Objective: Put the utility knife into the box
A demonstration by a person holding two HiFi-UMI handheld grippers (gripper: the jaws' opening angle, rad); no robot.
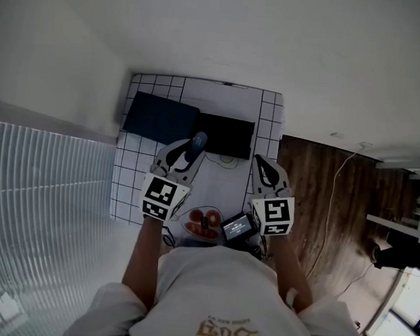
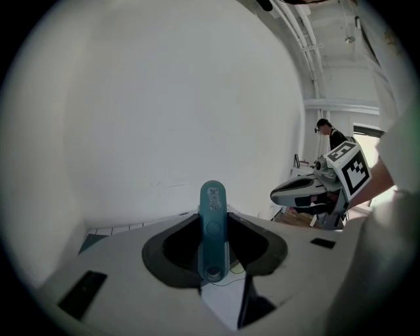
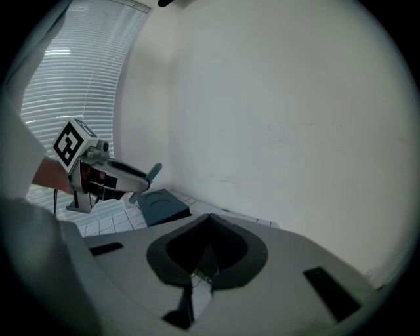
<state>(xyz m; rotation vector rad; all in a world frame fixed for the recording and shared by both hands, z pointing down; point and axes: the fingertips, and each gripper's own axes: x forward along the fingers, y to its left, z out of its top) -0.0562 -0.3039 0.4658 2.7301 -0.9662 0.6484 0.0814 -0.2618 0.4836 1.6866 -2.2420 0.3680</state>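
The teal utility knife (image 2: 212, 226) stands upright between the jaws of my left gripper (image 2: 212, 216), which is shut on its lower half. In the head view that gripper (image 1: 194, 152) hovers over the white gridded table (image 1: 270, 110), with the knife (image 1: 198, 141) pointing at the near left edge of the black box (image 1: 226, 135). A dark blue flat lid (image 1: 160, 118) lies left of the box. My right gripper (image 1: 263, 165) floats to the right of the box. Its jaws (image 3: 209, 220) meet at the tips with nothing between them. The right gripper view shows the knife (image 3: 153, 173) and the lid (image 3: 159, 207).
A red dish (image 1: 201, 224) and a small screen device (image 1: 238, 227) sit near my chest. Wooden floor (image 1: 329, 199) with a cable lies past the table's right edge. Blinds (image 1: 45, 189) fill the left. A white wall stands behind the table. A person (image 2: 327, 136) is far off.
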